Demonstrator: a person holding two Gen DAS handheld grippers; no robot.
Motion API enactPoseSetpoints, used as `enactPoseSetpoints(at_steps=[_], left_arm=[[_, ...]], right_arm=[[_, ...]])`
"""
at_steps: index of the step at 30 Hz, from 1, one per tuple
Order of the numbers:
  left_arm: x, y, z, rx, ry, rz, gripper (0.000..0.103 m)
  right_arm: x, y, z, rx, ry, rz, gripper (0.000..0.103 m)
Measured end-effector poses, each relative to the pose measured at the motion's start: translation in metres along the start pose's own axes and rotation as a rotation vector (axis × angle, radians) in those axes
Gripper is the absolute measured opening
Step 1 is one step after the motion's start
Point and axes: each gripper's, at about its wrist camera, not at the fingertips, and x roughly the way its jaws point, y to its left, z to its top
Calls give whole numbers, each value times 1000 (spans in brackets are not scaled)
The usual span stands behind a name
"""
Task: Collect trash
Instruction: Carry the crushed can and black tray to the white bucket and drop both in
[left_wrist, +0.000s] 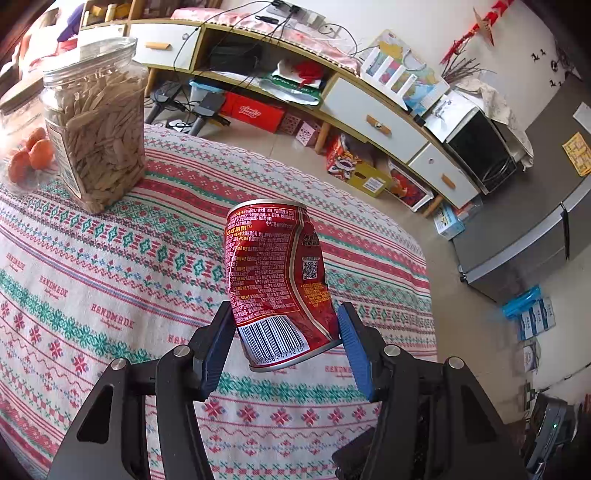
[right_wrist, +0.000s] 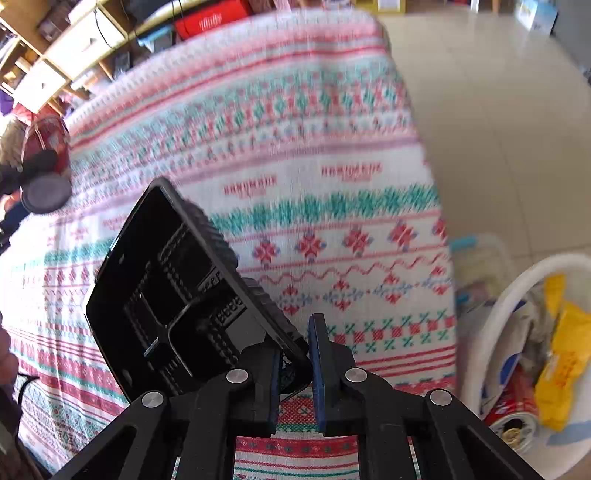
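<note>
The left tool reaches forward over the worktop, which is covered by a patterned cloth, and its blue-padded fingers are clamped on the lower part of a dented red can. The can is lifted clear of the cloth and leans a little, barcode end nearest the tool, open rim pointing away toward the far edge of the worktop. Beyond the can, at the far left of the worktop, stands a clear jar of pale seeds, with a bag of oranges just beside it.

The right tool points down across the near side of the same worktop, its fingers drawn close together and pinching the corner of a black plastic tray. The tray tilts up and to the left of the tool, ribbed underside facing the camera. Off the right edge of the worktop, on the floor, sits a white bin holding a yellow wrapper and another red can
</note>
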Motion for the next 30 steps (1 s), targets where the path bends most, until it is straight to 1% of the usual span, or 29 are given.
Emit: enactPoseSetpoints(at_steps=[2, 4, 6, 7, 11, 16, 19, 21, 23, 26, 30], left_arm=[[-12, -11, -9, 18, 0, -27, 59], [-23, -25, -22, 49, -1, -53, 59], [-31, -41, -36, 83, 7, -82, 59], [-34, -49, -44, 98, 16, -99, 59], [-42, -85, -72, 160, 45, -161, 59], [-45, -136, -116, 262, 93, -240, 59], [-39, -165, -144, 299, 136, -286, 59], [-32, -184, -162, 324, 171, -319, 59], [-24, -202, -180, 344, 206, -348, 59], [-11, -231, -205, 386, 260, -380, 59], [9, -265, -234, 438, 328, -406, 59]], right_arm=[[-13, -2, -1, -2, -48, -30, 11], [-26, -7, -2, 8, -87, -39, 11], [-43, -18, -3, 24, -148, -85, 11], [-53, -26, -5, 36, -181, -113, 11], [-90, -67, -15, 142, -275, -149, 12], [-128, -117, -35, 254, -368, -294, 12], [-147, -141, -46, 287, -401, -422, 12], [-158, -158, -53, 296, -413, -487, 12], [-162, -168, -60, 293, -403, -544, 12], [-156, -182, -68, 290, -350, -623, 12], [-148, -191, -79, 279, -293, -700, 12]])
